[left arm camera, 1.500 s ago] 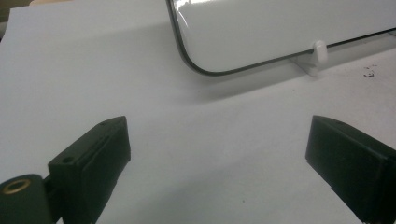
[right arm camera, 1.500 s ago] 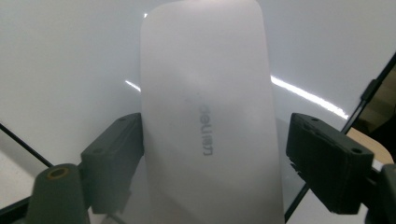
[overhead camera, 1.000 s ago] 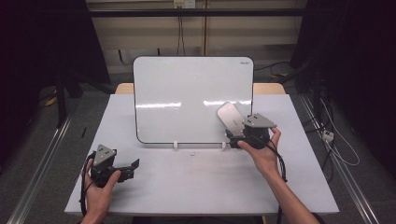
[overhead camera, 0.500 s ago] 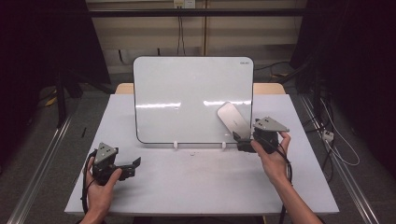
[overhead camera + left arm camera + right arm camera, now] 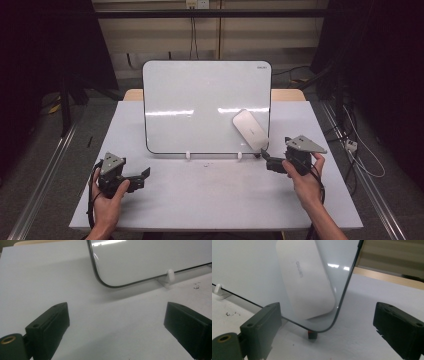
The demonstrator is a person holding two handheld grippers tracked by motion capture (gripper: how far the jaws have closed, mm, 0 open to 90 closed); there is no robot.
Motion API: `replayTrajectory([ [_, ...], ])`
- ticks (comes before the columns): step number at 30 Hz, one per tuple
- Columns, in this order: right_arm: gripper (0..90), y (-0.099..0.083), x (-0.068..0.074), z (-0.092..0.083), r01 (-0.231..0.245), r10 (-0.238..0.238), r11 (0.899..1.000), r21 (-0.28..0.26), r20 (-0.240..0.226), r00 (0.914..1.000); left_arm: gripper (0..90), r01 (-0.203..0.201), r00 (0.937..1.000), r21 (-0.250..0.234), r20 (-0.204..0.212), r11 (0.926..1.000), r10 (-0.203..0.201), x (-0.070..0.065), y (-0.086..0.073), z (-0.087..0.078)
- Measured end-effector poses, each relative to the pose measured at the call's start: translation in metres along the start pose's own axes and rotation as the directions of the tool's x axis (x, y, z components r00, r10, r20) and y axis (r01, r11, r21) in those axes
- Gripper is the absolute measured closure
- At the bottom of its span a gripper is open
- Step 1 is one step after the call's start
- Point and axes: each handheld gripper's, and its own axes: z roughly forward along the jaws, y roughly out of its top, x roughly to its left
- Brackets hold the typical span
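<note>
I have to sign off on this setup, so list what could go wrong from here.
1. The eraser clings tilted to the whiteboard, low by its right corner; a bump might slide it off.
2. The whiteboard stands on small white clips; a push from the right gripper, open close by, could tip it.
3. The small dark piece under the whiteboard's corner could get knocked away.

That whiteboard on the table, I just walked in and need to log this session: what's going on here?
A person sits at a table with tongs in each hand, facing an upright whiteboard. A white eraser sticks to the board's lower right corner. The right tongs sit just below and right of it, jaws apart with nothing between them, having just closed slightly. The left tongs rest open near the table's front left, also holding nothing. The board looks clean.
</note>
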Motion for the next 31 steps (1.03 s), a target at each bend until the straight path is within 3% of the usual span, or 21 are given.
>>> replayTrajectory([
  [8, 7.4, -0.021, -0.007, -0.008, -0.019, 0.019, 0.999, 0.032, 0.024, 0.9995, 6.2, -0.020, 0.9998, -0.012, -0.001, 0.9997, 0.019, -0.002, 0.000, -0.001],
  [15, 7.2, -0.040, -0.016, -0.020, -0.050, 0.048, 0.998, 0.047, 0.041, 0.9980, 6.1, -0.012, 0.9998, -0.026, -0.013, 0.9996, 0.012, -0.002, 0.000, -0.003],
  [24, 7.5, -0.060, -0.020, -0.038, -0.084, 0.082, 0.996, 0.035, 0.063, 0.9946, 6.2, -0.010, 0.9997, -0.033, -0.025, 0.9994, 0.009, -0.002, 0.001, -0.004],
  [31, 7.4, -0.061, -0.019, -0.037, -0.081, 0.079, 0.996, 0.033, 0.062, 0.9950, 6.2, -0.005, 0.9997, -0.020, -0.022, 0.9998, 0.005, -0.003, 0.001, -0.001],
])
